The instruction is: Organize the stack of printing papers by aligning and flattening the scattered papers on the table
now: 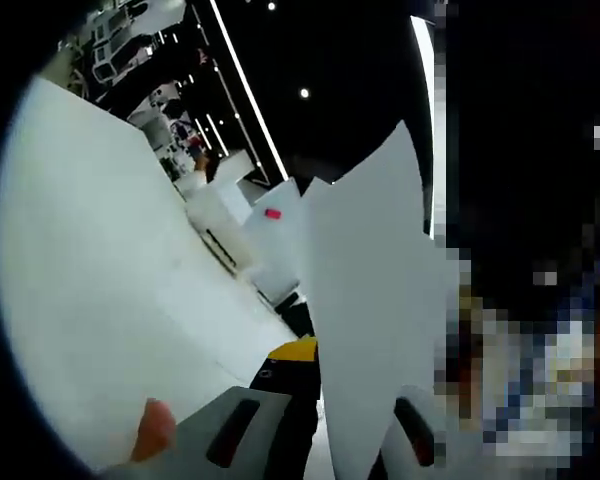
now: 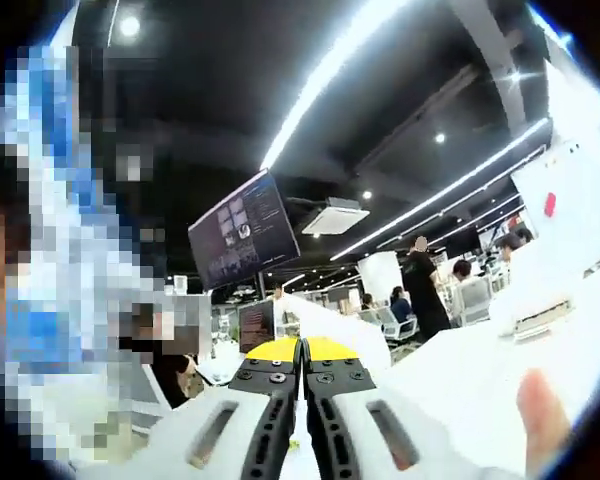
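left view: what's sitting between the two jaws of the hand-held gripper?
In the left gripper view, a sheet of white printing paper stands edge-up between the left hand-held gripper jaws, rising past the yellow tip.

Paper sheets [image 1: 375, 300] upright between left gripper [image 1: 325, 430] jaws.

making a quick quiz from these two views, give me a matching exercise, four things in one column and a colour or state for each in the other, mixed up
Things:
1. left gripper
2. right gripper
3. small tag on the white board
4. hanging monitor

Colour or state:
A. dark screen with small windows, tilted in the view
B. shut, jaws together with yellow at the tips
C. pink-red
D. shut on a sheet of paper that stands up between its jaws

Pairs: 1-D, 2-B, 3-C, 4-A
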`<state>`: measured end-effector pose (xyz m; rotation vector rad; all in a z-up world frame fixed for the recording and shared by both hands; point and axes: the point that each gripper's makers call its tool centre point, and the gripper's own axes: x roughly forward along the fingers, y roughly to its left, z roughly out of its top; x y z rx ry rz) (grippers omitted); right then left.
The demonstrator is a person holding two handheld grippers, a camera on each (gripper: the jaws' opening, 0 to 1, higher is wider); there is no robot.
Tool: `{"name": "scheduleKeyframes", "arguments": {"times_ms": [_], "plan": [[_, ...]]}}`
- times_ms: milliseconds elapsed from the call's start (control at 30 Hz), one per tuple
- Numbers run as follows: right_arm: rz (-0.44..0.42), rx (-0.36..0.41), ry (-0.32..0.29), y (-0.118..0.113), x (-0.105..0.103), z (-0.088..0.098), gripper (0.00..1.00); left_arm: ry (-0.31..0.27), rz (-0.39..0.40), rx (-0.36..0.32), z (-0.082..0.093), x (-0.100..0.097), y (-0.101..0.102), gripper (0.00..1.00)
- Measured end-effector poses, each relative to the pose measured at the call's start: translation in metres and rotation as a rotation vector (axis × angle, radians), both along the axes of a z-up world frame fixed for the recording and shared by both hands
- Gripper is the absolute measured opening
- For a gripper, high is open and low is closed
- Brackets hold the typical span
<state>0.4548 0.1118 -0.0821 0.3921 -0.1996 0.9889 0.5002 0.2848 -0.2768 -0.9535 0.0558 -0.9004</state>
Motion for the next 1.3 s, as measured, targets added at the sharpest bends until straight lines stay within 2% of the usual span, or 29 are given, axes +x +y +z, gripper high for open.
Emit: {"name": "scheduleKeyframes", "arguments": {"times_ms": [133, 200, 300, 367, 433, 600, 767, 800, 833, 967, 1067, 1300], "plan": [[0.032, 0.050, 0.033, -0.004, -0.004, -0.009, 0.00, 0.002, -0.005, -0.023, 0.001, -0.001, -0.001, 0.06], [0.049, 0.088, 0.057, -0.007, -0.006, -0.014, 0.00, 0.006, -0.019, -0.069, 0.004, 0.000, 0.000, 0.06], [0.066, 0.136, 0.092, -0.014, -0.003, -0.023, 0.00, 0.005, -0.022, -0.097, 0.006, 0.000, 0.000, 0.06], [0.046, 0.134, 0.095, -0.018, 0.002, -0.030, 0.00, 0.006, -0.022, -0.102, 0.006, 0.000, 0.000, 0.06], [-0.017, 0.120, 0.092, -0.028, 0.011, -0.044, 0.00, 0.002, -0.020, -0.114, 0.008, 0.001, 0.003, 0.06], [-0.020, 0.126, 0.160, -0.036, 0.019, -0.067, 0.00, 0.002, -0.021, -0.123, 0.009, 0.001, 0.004, 0.06], [-0.018, 0.142, 0.186, -0.042, 0.017, -0.078, 0.00, 0.003, -0.019, -0.129, 0.009, 0.005, 0.007, 0.06], [0.010, 0.176, 0.217, -0.042, 0.013, -0.078, 0.00, 0.004, -0.019, -0.132, 0.009, 0.005, 0.008, 0.06], [0.019, 0.194, 0.220, -0.042, 0.011, -0.076, 0.00, 0.005, -0.019, -0.133, 0.009, 0.005, 0.008, 0.06], [0.067, 0.208, 0.196, -0.034, -0.001, -0.066, 0.00, 0.014, -0.016, -0.137, 0.008, 0.006, 0.008, 0.06], [0.168, 0.269, 0.206, -0.021, -0.015, -0.055, 0.00, 0.016, -0.014, -0.138, 0.008, 0.007, 0.008, 0.06], [0.247, 0.280, 0.220, -0.005, -0.026, -0.050, 0.00, 0.029, -0.004, -0.148, 0.007, 0.008, 0.010, 0.08]]}}
